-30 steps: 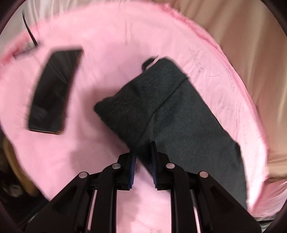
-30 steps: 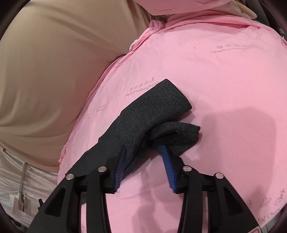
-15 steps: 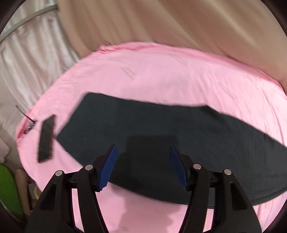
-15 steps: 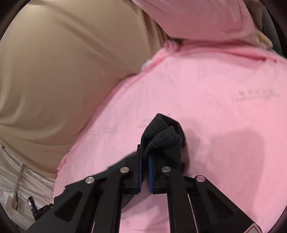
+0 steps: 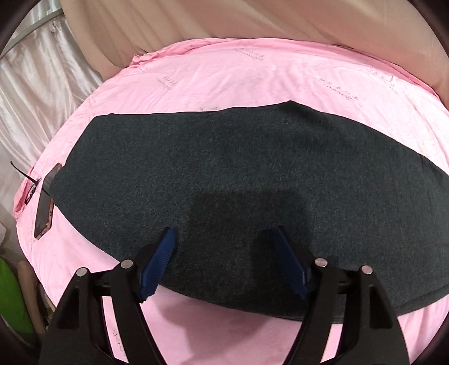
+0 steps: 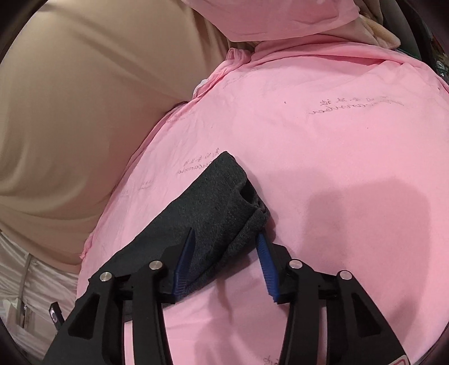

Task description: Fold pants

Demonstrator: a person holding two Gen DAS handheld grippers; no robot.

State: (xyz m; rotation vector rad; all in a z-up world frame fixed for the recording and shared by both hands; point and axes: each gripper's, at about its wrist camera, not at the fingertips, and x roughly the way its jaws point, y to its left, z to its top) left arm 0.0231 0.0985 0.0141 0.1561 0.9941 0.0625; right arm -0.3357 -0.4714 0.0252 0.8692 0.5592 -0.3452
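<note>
The dark grey pants (image 5: 238, 179) lie flat as a long band across the pink bed sheet (image 5: 252, 75). My left gripper (image 5: 223, 238) is open and empty, with its blue fingertips over the near edge of the pants. In the right wrist view the narrow end of the pants (image 6: 221, 202) lies bunched and partly folded over. My right gripper (image 6: 226, 235) is open, with its fingers on either side of that bunched end and not clamping it.
A black phone (image 5: 46, 207) lies at the sheet's left edge, partly under the pants, next to a black cable (image 5: 25, 175). Beige curtain (image 6: 84, 98) hangs behind the bed. A pink pillow (image 6: 269, 16) lies at the far end.
My right gripper was shut on the bunched end of the pants and has opened, letting it drop onto the sheet. My left gripper stayed open and moved closer over the flat pants.
</note>
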